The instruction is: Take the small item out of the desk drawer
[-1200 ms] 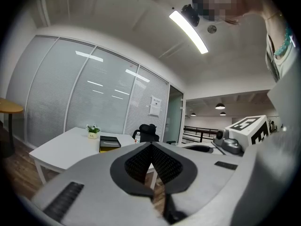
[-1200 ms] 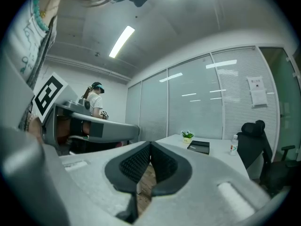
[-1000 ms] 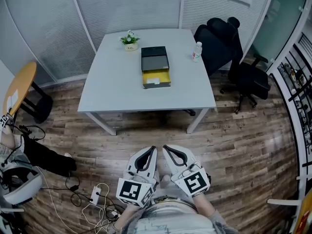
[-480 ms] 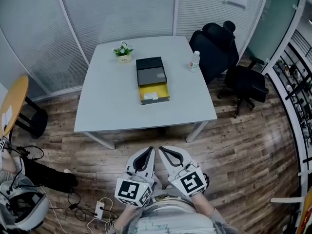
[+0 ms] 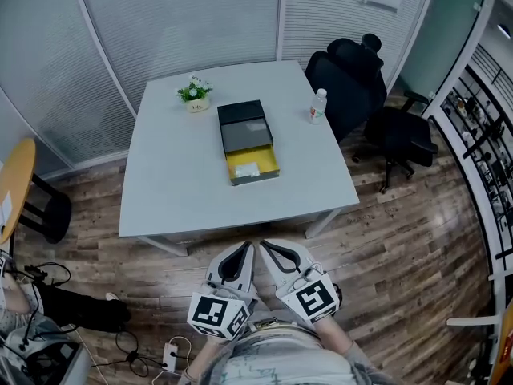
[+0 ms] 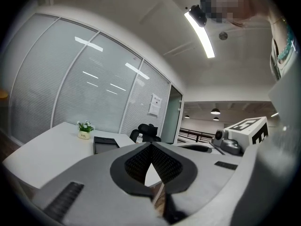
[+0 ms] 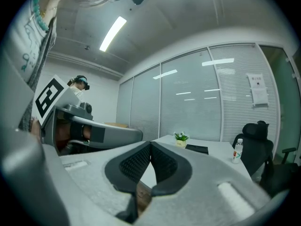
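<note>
Plant pot [image 5: 195,95] sits at the far-left corner of the worktop [image 5: 168,184], out of any reach path. Left gripper [image 5: 243,251] is low at our waist, jaws closed tip to tip on nothing, since there's nothing to carry yet. Drawer unit [image 5: 242,125] is mid-worktop with its yellow drawer [image 5: 265,162] pulled open toward us, so the small item [image 5: 245,169], pale and flat, lies exposed inside it, reachable from the near edge. Right gripper [image 5: 275,249] is just beside the left, jaws likewise closed and empty. Both are well apart from the worktop; we judge the approach isn't finished. Bottle [image 5: 318,107] stands near the right edge, away from the drawer.
</note>
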The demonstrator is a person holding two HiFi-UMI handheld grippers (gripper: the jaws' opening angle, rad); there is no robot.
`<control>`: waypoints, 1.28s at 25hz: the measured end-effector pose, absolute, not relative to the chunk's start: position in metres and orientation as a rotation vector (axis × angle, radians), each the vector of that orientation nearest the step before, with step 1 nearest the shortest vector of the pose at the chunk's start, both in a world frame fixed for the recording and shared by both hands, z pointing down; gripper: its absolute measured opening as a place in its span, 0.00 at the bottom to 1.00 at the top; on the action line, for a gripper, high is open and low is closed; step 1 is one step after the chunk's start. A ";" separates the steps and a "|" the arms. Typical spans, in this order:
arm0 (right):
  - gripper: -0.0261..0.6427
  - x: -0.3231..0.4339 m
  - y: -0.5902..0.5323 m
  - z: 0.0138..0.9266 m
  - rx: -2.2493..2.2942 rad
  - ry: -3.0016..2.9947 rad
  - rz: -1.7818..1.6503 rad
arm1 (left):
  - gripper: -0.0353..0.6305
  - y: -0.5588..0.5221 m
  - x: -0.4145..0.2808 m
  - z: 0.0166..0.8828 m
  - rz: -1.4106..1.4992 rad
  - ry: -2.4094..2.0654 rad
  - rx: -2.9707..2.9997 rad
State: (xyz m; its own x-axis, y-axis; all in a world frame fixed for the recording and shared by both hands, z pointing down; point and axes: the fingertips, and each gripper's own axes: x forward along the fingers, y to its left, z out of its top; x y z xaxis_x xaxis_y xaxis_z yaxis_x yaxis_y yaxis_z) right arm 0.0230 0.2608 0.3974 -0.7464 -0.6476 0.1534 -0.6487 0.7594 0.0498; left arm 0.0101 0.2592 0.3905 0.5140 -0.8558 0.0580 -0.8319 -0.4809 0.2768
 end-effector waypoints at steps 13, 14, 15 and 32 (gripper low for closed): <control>0.04 -0.018 0.222 0.409 1.091 -2.769 0.042 | 0.05 0.223 -0.031 0.400 -0.096 -1.358 2.507; 0.04 -0.020 0.220 0.411 1.094 -2.768 0.051 | 0.05 0.222 -0.033 0.402 -0.091 -1.354 2.505; 0.04 -0.021 0.219 0.413 1.098 -2.765 0.061 | 0.05 0.220 -0.034 0.403 -0.086 -1.350 2.503; 0.04 -0.033 0.153 0.419 1.025 -2.787 0.066 | 0.05 0.156 -0.042 0.403 -0.105 -1.376 2.474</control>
